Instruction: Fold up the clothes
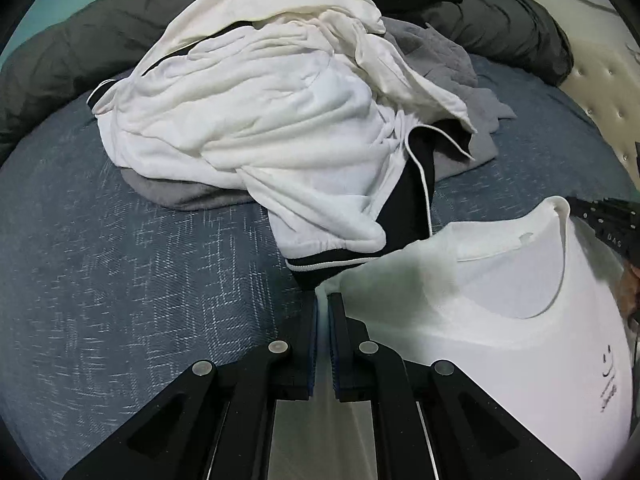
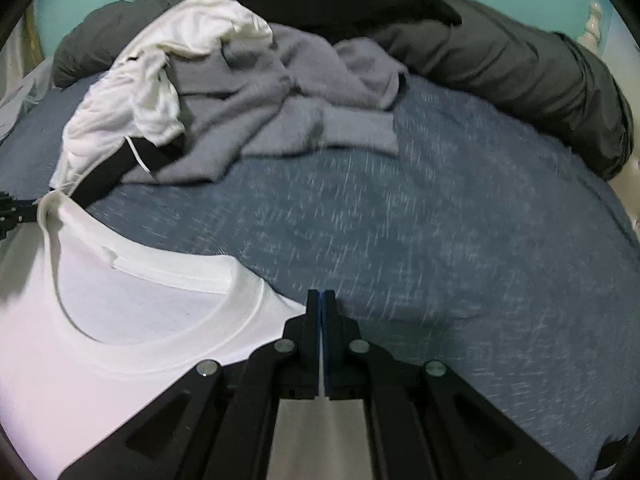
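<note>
**A:** so what's on the bed [image 2: 460, 248]? I see blue bedding, with a dark duvet [image 2: 520, 64] bunched along the far edge.

**B:** yep, and a pile in the middle: white hoodie [image 1: 272, 120] with black trim on top, grey sweater [image 2: 280, 112] under it, mostly buried from the left cam.

**A:** and the tee [image 1: 500, 292]?

**B:** white tee's held up near the cameras, spread between both grippers, neck hole facing us. Its lower part is cut off by the frame, and the small print on it is too tiny to read.

**A:** fingers?

**B:** left gripper [image 1: 323, 300] is pinched on one shoulder edge. Right gripper [image 2: 321, 300] is squeezed together on the other, fabric barely showing between the pads.
</note>
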{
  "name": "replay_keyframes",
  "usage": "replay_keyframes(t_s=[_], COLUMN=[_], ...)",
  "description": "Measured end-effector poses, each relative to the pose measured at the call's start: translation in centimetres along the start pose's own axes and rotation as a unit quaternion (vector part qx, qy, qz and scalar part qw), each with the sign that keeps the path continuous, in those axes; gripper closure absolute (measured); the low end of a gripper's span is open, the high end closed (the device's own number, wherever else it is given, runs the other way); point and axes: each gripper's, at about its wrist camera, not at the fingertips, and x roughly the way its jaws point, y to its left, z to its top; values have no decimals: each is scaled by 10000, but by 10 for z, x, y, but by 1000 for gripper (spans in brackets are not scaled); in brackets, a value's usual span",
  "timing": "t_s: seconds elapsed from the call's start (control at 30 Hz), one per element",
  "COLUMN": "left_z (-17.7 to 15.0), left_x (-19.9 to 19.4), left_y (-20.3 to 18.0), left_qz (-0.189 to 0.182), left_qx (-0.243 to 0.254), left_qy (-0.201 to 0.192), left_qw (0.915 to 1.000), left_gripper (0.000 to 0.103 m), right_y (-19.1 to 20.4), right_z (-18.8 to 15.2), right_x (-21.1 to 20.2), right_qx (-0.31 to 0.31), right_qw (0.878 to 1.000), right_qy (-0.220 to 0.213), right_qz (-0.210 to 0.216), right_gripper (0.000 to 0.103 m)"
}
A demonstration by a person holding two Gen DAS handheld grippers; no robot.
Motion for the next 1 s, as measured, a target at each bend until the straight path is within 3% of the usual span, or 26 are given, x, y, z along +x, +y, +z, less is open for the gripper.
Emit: replay_keyframes(t_s=[0.23, 0.37, 0.5, 0.63, 0.73, 1.0], left_z=[-3, -12, -43, -94, -144, -271], left_x=[-6, -29, -68, -103, -128, -169], left_y=[12, 23, 25, 20, 15, -2], left_qz=[-34, -137, -242, -417, -615, -956], left_qx=[-212, -419, -464, -474, -569, -965], left_qy=[-39, -43, 73, 242, 419, 984], left_qw=[9998, 9990, 9986, 9977, 9956, 9858], left_gripper=[83, 75, 71, 70, 65, 63], right_y=[-9, -31, -41, -44, -41, -14], right_z=[-2, -2, -20, -55, -92, -223], right_x=[0, -37, -88, -125, -150, -210], right_qx=[316, 690, 801, 998, 1125, 1148], right_qw=[9994, 9975, 9954, 9910, 9860, 9785], right_qy=[53, -174, -332, -300, -246, 384], right_qz=[-111, 40, 396, 840, 1203, 1667], right_gripper=[103, 102, 102, 101, 101, 90])
